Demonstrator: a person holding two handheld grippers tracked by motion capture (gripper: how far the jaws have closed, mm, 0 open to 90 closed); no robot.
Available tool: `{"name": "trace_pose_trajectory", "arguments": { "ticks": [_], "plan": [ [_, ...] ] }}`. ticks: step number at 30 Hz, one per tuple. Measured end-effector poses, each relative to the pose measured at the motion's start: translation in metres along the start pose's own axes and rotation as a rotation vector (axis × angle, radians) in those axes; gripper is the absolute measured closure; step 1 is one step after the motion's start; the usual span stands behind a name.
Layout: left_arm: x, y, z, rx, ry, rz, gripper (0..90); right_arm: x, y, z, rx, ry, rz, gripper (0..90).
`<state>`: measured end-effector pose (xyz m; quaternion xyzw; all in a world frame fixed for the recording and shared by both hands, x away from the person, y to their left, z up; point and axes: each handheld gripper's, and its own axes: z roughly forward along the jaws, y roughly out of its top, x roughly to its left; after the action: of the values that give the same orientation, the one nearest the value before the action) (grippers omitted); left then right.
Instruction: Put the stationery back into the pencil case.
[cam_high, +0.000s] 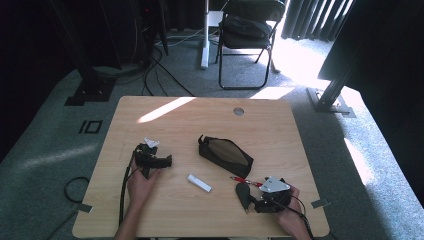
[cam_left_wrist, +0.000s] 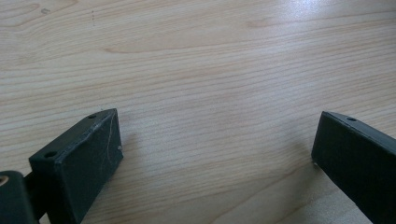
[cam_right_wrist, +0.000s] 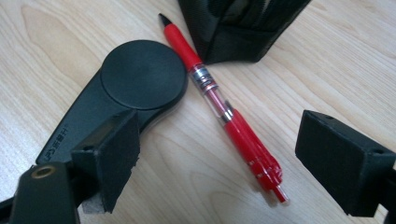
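A red pen (cam_right_wrist: 219, 107) lies on the wooden table (cam_high: 165, 200), between the wide-apart jaws of my right gripper (cam_right_wrist: 219, 140); the pads do not touch it. Its black tip points toward a black zip pouch (cam_right_wrist: 243, 28). A flat black teardrop-shaped item (cam_right_wrist: 135, 79) rests against the pen, beside the gripper's left jaw. In the high view the pen (cam_high: 245, 181), the black item (cam_high: 243, 195) and my right gripper (cam_high: 256, 196) sit near the table's front right, with the pouch (cam_high: 226, 155) at mid-table. My left gripper (cam_high: 167, 161) rests at the left, open over bare wood (cam_left_wrist: 215, 154).
A short white stick (cam_high: 199, 183) lies between the two hands. A round cable hole (cam_high: 238, 111) sits near the table's far edge. Beyond the table stand a folding chair (cam_high: 247, 30) and floor cables (cam_high: 160, 70). Bare wood lies at the back.
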<state>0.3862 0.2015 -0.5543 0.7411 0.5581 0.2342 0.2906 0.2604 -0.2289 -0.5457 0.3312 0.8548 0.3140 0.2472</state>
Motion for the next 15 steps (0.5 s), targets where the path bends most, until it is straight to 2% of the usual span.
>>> {"name": "trace_pose_trajectory", "arguments": {
  "ticks": [3,8,10,15],
  "plan": [
    [0.0,0.0,0.0,0.0,0.0,0.0,2.0,0.0021,0.0001,0.0007,0.002,-0.008,-0.013,13.9],
    [0.0,0.0,0.0,0.0,0.0,0.0,2.0,-0.0004,-0.0015,0.0004,0.009,-0.01,-0.001,13.9],
    [0.0,0.0,0.0,0.0,0.0,0.0,2.0,0.0014,-0.0031,0.0035,0.026,0.002,-0.007,13.7],
    [0.0,0.0,0.0,0.0,0.0,0.0,2.0,0.0093,0.0028,0.0069,0.016,0.024,-0.041,13.5]
  ]
}}
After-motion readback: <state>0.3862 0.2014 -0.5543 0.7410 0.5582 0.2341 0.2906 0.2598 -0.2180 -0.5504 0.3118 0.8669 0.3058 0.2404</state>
